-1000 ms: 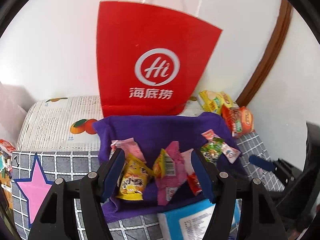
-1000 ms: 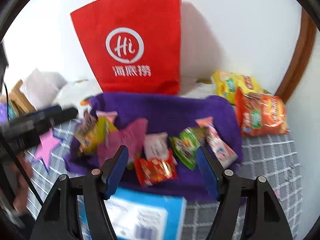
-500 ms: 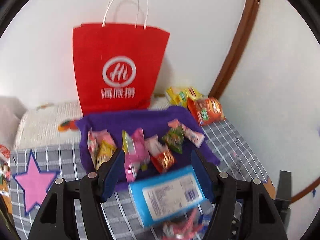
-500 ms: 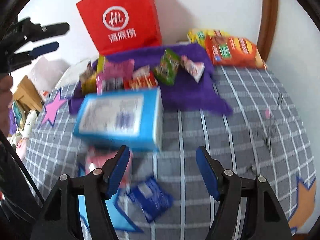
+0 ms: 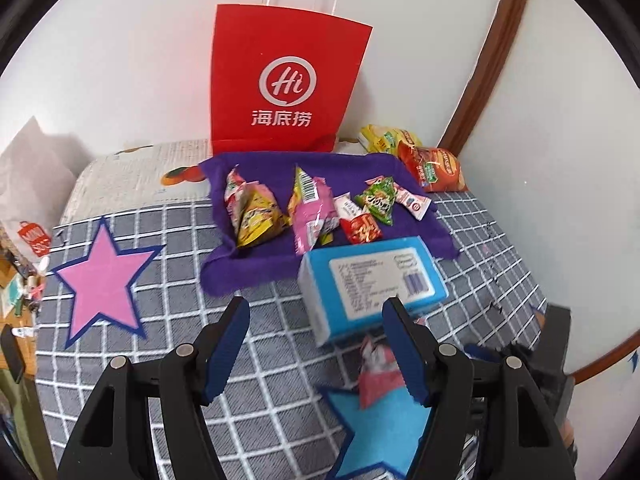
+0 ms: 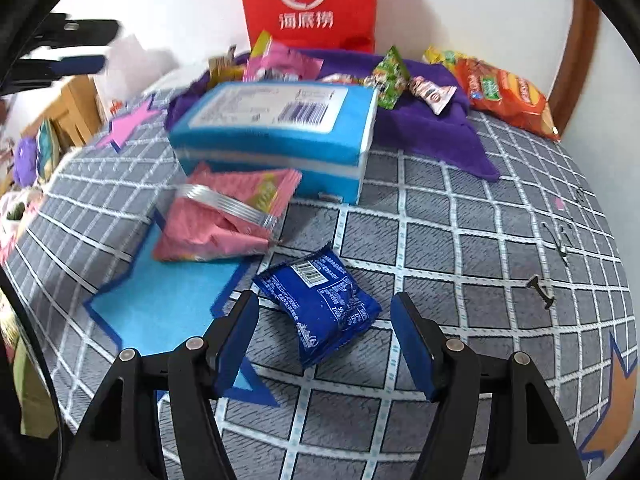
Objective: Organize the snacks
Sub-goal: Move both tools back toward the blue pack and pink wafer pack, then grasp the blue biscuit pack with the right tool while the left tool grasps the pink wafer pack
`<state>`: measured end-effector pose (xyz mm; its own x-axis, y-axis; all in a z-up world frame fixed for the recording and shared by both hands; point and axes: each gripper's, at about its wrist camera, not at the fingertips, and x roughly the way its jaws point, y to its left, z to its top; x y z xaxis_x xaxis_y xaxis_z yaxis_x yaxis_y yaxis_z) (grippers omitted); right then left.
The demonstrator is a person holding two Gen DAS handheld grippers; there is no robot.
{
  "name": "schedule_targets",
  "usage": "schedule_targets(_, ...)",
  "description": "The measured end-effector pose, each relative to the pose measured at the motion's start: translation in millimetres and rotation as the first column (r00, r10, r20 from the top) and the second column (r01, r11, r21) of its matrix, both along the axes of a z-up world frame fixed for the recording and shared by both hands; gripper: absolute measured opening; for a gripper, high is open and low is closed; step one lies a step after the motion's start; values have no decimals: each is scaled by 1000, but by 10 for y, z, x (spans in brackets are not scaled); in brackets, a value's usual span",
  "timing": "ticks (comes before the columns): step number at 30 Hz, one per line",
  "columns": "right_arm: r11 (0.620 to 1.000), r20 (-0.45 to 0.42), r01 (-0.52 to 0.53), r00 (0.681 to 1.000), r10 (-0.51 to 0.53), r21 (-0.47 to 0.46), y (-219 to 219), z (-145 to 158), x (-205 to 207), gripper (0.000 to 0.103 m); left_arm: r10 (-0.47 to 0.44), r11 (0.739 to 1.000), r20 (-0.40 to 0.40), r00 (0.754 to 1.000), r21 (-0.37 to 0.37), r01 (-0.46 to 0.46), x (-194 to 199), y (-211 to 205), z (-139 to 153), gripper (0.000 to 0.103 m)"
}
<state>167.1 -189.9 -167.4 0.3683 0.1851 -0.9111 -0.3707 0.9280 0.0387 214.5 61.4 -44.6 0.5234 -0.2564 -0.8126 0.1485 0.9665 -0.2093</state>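
My left gripper [image 5: 316,316] stands open above the grey checked cloth [image 5: 168,320], with nothing between its fingers. Just beyond it lies a blue box [image 5: 372,280], and a pink packet [image 5: 378,376] rests on a blue star by the right finger. Further back, a purple cloth [image 5: 256,268] carries several small snack packets. My right gripper [image 6: 326,312] is open and low over a dark blue snack packet [image 6: 320,304], which lies between the fingers without touching the pads. The pink packet [image 6: 224,216] and blue box [image 6: 276,128] lie beyond it.
A red paper bag [image 5: 284,80] stands against the white wall behind the purple cloth. Orange [image 6: 508,96] and yellow [image 5: 380,140] chip bags lie at the back right corner. A pink star [image 5: 104,284] marks the cloth at left. Clutter sits past the left edge.
Both grippers have drawn back from the purple cloth toward the near side. The right one sank over the dark blue packet. Both stay open.
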Motion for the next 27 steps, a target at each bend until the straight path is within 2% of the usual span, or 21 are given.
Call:
schedule_targets(3,1000,-3,-7,1000,7,-23,23,-121,96,67,3,1000,0,1000,0,-3,-93,37,14,67)
schedule_targets(6,999,6,41,999,-41,15,-61,-153,193,67,1,1000,-8,1000,15,-1,-148,29,-12,67)
schedule_targets(7,996,15,85,996,-85,15,-120,-144,215,60,0,1000,-15,1000,20,1,-159,19,-26,67)
schedule_targets(8,994,24,108,994,-108,6,-162,-132,231,45,-1,1000,-18,1000,23,2,-167,9,-37,67)
schedule_targets(10,991,18,132,991,-132,20,-269,-110,258,44,-6,1000,-21,1000,28,6,-192,-25,-66,67)
schedule_targets(12,978,36,203,978,-205,53,-456,-58,295,44,-19,999,-30,999,33,20,-199,-98,-130,67)
schedule_targets(16,957,51,286,956,-288,40,-682,-67,385,44,-53,998,-67,996,21,55,-186,-318,-330,67)
schedule_targets(18,956,41,290,956,-291,38,-722,-148,397,45,-75,997,-93,993,18,77,-177,-457,-467,67)
schedule_targets(22,961,110,274,955,-275,23,-695,-177,345,46,-93,995,-135,987,10,95,-140,-651,-700,67)
schedule_targets(27,956,98,286,952,-291,69,-764,-173,365,47,-96,995,-172,980,-47,90,-48,-764,-887,70)
